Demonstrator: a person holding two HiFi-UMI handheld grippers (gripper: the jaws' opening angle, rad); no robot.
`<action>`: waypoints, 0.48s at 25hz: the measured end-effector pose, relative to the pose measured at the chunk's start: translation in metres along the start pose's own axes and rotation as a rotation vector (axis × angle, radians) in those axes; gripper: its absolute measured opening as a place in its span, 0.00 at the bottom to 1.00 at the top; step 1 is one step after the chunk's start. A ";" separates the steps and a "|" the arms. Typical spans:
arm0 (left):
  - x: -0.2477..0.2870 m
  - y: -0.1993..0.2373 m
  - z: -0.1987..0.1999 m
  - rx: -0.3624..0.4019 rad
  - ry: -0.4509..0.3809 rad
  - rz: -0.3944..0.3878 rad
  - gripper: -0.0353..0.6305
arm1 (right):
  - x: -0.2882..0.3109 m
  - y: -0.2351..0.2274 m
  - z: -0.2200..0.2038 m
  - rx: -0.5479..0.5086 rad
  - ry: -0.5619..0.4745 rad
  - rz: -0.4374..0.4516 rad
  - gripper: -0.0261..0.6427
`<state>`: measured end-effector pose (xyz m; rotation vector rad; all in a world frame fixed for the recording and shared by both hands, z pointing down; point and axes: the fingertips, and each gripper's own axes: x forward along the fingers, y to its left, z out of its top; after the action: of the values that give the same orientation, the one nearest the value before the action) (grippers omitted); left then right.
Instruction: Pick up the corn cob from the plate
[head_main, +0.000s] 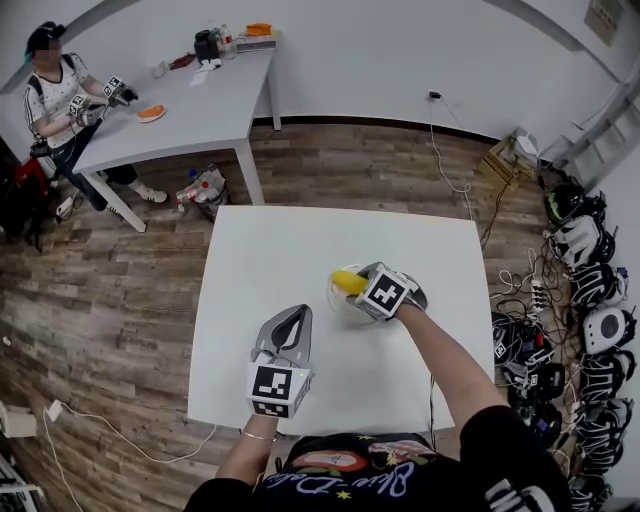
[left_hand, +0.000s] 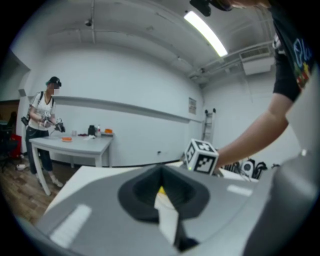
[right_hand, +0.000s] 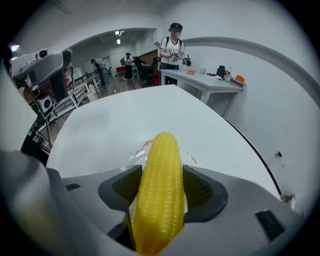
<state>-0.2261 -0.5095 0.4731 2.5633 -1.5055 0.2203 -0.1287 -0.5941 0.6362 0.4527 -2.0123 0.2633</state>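
Observation:
A yellow corn cob (head_main: 348, 282) lies on a small white plate (head_main: 338, 308) right of the white table's middle. My right gripper (head_main: 350, 293) points steeply down over it. In the right gripper view the corn cob (right_hand: 160, 190) runs lengthwise between the ribbed pads (right_hand: 127, 186), with the plate's rim (right_hand: 143, 145) showing beyond it. The right gripper (right_hand: 160, 175) stands open around the cob, pads close on either side. My left gripper (head_main: 290, 318) hovers near the table's front, shut and empty. From the left gripper (left_hand: 162, 175) view the right gripper's marker cube (left_hand: 202, 156) shows ahead.
The white table (head_main: 290, 250) holds only the plate. A second table (head_main: 190, 105) stands at the back left, where a person (head_main: 60, 100) works. Cables and headsets (head_main: 590, 300) lie on the floor to the right.

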 end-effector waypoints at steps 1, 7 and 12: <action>-0.002 0.002 -0.003 -0.004 0.005 0.006 0.05 | 0.003 0.000 -0.004 0.023 -0.001 0.016 0.39; -0.014 0.017 -0.012 -0.018 0.030 0.049 0.05 | -0.003 -0.005 0.003 0.100 -0.073 -0.007 0.39; -0.019 0.011 -0.002 0.006 0.002 0.058 0.05 | -0.064 -0.005 -0.005 0.399 -0.381 -0.072 0.39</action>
<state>-0.2449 -0.4988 0.4715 2.5252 -1.5829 0.2343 -0.0962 -0.5835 0.5817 0.8782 -2.3119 0.5739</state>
